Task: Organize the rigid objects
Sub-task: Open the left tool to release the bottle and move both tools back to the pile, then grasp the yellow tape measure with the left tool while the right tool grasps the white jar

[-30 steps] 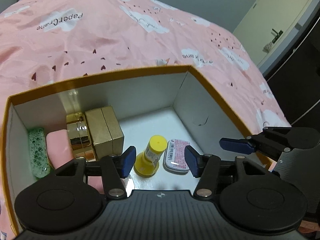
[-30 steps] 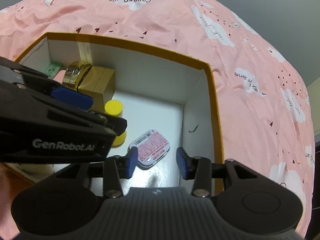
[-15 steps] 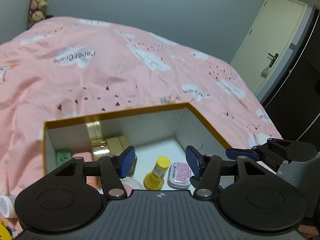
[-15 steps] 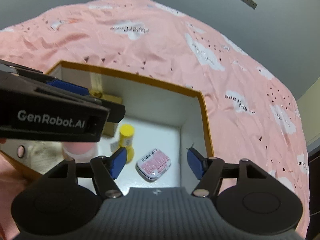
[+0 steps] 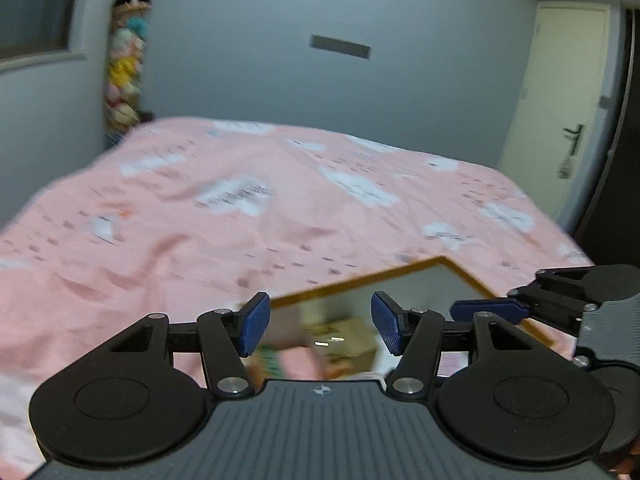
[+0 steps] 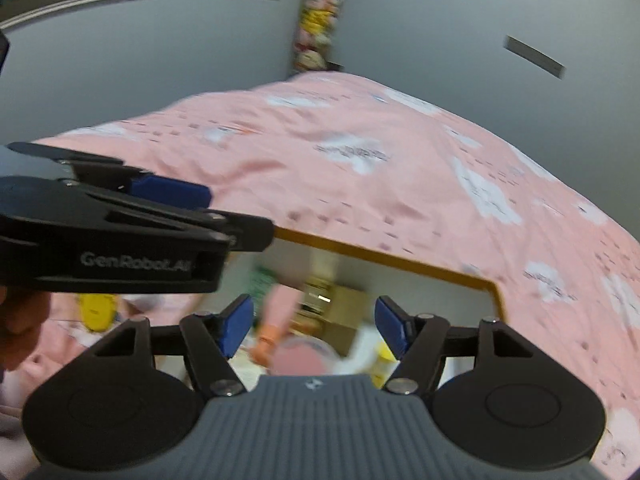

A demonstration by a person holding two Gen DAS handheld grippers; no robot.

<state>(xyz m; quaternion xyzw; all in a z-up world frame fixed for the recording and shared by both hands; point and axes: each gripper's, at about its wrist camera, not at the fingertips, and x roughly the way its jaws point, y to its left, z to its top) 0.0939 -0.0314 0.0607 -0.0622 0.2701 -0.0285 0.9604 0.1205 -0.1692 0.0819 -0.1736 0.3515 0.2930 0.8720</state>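
Note:
An open box with an orange rim (image 5: 360,282) (image 6: 380,256) and white walls lies on the pink bed cover. Blurred inside it are a gold carton (image 5: 348,334) (image 6: 344,300), a pink item (image 5: 298,362) (image 6: 280,308) and a green item (image 5: 272,360) (image 6: 260,280). A yellow bottle (image 6: 382,356) shows beside a round pink-topped thing (image 6: 300,360). My left gripper (image 5: 320,328) hangs open above the box's near side, nothing between its pads. My right gripper (image 6: 315,325) is open and empty too, close on the left one's right; its fingers (image 5: 488,309) reach in over the box's right rim.
The pink cloud-print bed cover (image 5: 240,208) spreads around the box. A grey wall, a column of plush toys (image 5: 124,64) and a door (image 5: 560,120) stand behind. A yellow thing (image 6: 96,312) lies on the bed left of the box. A hand (image 6: 16,320) holds the left gripper.
Both grippers rose, drew back from the box and tilted up, so the wall came into view. The right jaws widened. The pink tin and yellow bottle stayed in the box.

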